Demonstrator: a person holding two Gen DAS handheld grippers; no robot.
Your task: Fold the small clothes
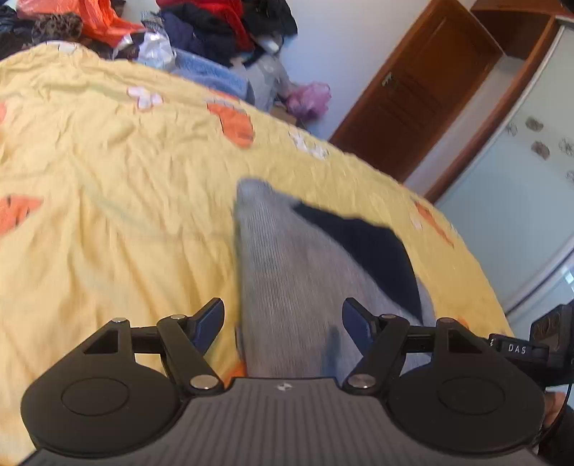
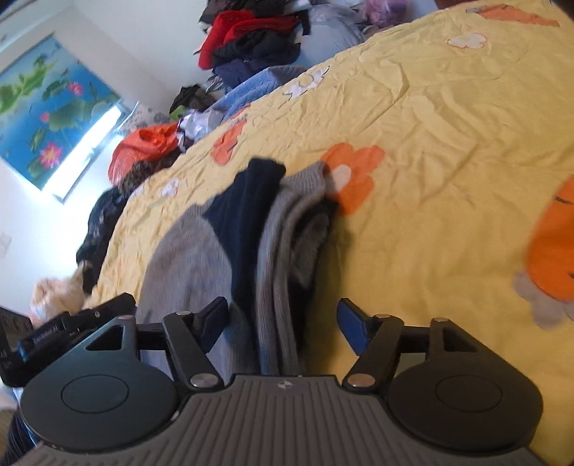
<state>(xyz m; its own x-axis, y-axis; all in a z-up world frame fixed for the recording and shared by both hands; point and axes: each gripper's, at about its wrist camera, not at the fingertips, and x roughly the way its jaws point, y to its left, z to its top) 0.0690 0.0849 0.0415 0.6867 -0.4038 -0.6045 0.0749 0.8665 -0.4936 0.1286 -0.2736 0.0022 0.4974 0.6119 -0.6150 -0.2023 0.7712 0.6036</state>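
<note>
The bed (image 1: 107,186) is covered by a creased yellow sheet (image 2: 448,118) printed with orange and white flowers. Grey socks (image 2: 290,258) with navy parts lie flat on the sheet near the front edge, layered one on another. At the far edge rests a heap of clothes (image 2: 247,39): red, black, navy and blue pieces. An orange bag (image 1: 104,18) lies beside the heap.

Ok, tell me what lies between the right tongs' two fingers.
In the right wrist view, the grey and navy garment runs between the open right tongs, neither pad pressing it.
</note>
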